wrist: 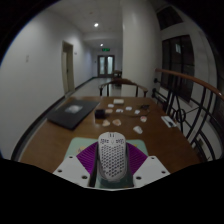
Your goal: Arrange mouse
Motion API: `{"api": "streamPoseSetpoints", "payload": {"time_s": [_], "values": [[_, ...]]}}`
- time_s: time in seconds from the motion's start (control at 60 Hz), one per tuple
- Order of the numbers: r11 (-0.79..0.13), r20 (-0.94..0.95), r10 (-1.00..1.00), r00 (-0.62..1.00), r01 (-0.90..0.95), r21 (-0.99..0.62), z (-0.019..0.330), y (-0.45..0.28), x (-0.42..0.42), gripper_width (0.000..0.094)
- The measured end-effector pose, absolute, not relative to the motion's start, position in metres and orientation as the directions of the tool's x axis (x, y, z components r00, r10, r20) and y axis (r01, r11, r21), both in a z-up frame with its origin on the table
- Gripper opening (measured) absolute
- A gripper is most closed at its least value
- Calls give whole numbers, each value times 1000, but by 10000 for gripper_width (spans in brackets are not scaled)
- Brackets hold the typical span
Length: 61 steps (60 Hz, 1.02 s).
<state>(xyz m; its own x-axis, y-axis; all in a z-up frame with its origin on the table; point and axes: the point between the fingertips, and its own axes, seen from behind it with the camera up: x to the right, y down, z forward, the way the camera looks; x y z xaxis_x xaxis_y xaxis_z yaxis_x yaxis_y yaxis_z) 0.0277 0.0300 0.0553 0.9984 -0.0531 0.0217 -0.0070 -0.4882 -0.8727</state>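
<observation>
A white mouse [111, 157] with a perforated honeycomb shell sits between my gripper's [111, 150] two fingers. The purple pads [90, 157] press against both of its sides, so the gripper is shut on it. The mouse's nose points away from me, over the near part of a wooden table [55, 140]. The mouse's underside and whether it touches the table are hidden.
A flat black rectangular item [70, 114] lies on the table's left part. Several small white objects [120, 101] are scattered across the far middle and right [166, 121]. A railing [195, 95] runs along the right side. A corridor with doors [105, 62] lies beyond.
</observation>
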Motion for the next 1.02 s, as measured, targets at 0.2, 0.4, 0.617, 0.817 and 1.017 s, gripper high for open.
{"api": "streamPoseSetpoints", "payload": {"time_s": [0.2,0.4,0.617,0.817,1.017], "values": [[-586,11,-27,1000,-7,-811,-16,20,-2,413],[-581,-12,32,999,9,-814,-14,24,-3,502],[-565,140,180,974,219,-796,14,-14,21,804],[-567,27,242,970,164,-807,50,-82,61,824],[-557,-4,245,970,137,-819,67,-119,121,826]]}}
